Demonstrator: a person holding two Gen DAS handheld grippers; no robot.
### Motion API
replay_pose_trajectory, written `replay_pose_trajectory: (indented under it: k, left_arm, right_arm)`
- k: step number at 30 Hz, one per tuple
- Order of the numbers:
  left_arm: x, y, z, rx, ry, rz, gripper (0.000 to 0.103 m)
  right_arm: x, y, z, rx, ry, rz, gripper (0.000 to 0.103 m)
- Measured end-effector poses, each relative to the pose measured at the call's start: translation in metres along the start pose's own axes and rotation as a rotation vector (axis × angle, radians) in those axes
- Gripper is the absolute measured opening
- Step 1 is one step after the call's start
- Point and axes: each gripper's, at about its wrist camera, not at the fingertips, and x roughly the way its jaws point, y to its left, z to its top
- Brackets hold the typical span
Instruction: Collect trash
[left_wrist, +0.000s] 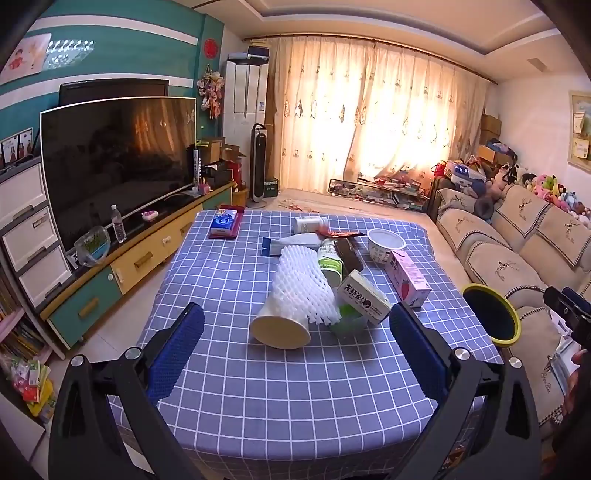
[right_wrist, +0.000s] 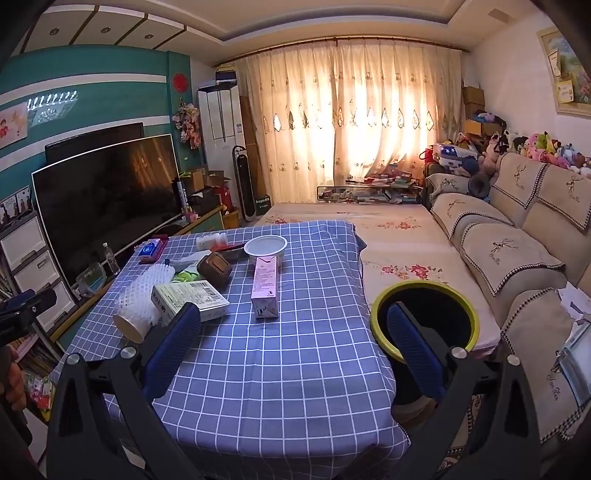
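On the checked blue tablecloth (left_wrist: 229, 280), ahead of both tongs, the trash lies uncollected in one loose heap.

Left tongs (left_wrist: 295, 354): released, jaws fully spread, nothing between the pads, hovering above the near cloth and pitched downward. Directly ahead of them lies a tipped paper cup (left_wrist: 280, 329) sleeved in white foam netting (left_wrist: 301, 286), its mouth facing the tongs. Just right of the cup, touching the netting, sits a green-and-white carton (left_wrist: 365, 297), with a green-labelled bottle (left_wrist: 330, 263) behind it. Further right stands a pink milk carton (left_wrist: 407, 277), and beyond that a white bowl (left_wrist: 386, 243). A tissue pack (left_wrist: 223, 223) lies at the far left of the cloth, well apart from the heap.

Right tongs (right_wrist: 293, 352): likewise released and empty. The green-and-white carton sits just beyond their left finger (right_wrist: 173, 354); the pink milk carton is ahead, slightly left of centre. The yellow-rimmed bin (right_wrist: 424, 317) stands off the table's right edge, behind their right finger (right_wrist: 415, 354).

Risks, as judged:
- The cup is round and lies on its side; a pinch off centre may roll it or crush it.
- The netting is loose and springy; gripping it alone may slide it off the cup.
- Items touch, so lifting one may topple its neighbours.
- The standing pink carton tips easily if brushed.
- The bin sits below the table edge; an early release would miss it.
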Motion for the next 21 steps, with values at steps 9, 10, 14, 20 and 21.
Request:
replay_pose_trajectory:
  k: [9, 10, 14, 20, 21]
  left_arm:
    - [0.002, -0.011, -0.002, 0.015, 0.005, -0.004, 0.099]
    - [0.001, -0.011, -0.003, 0.015, 0.003, -0.005, 0.099]
    - [-0.001, -0.012, -0.002, 0.014, 0.001, -0.006, 0.099]
    - [-0.006, -0.012, -0.003, 0.014, -0.001, -0.009, 0.099]
    - [-0.007, -0.012, -0.003, 0.013, 0.0, -0.01, 0.099]
  right_arm:
    - [0.0, -0.008, -0.003, 0.016, -0.005, -0.005, 0.097]
    - [0.0, -0.008, -0.003, 0.017, -0.006, -0.005, 0.097]
    - [-0.004, -0.011, -0.005, 0.024, -0.015, -0.008, 0.097]
    - [-0.006, -0.011, -0.007, 0.022, -0.016, -0.007, 0.097]
    - [-0.006, -0.011, -0.007, 0.021, -0.015, -0.006, 0.097]
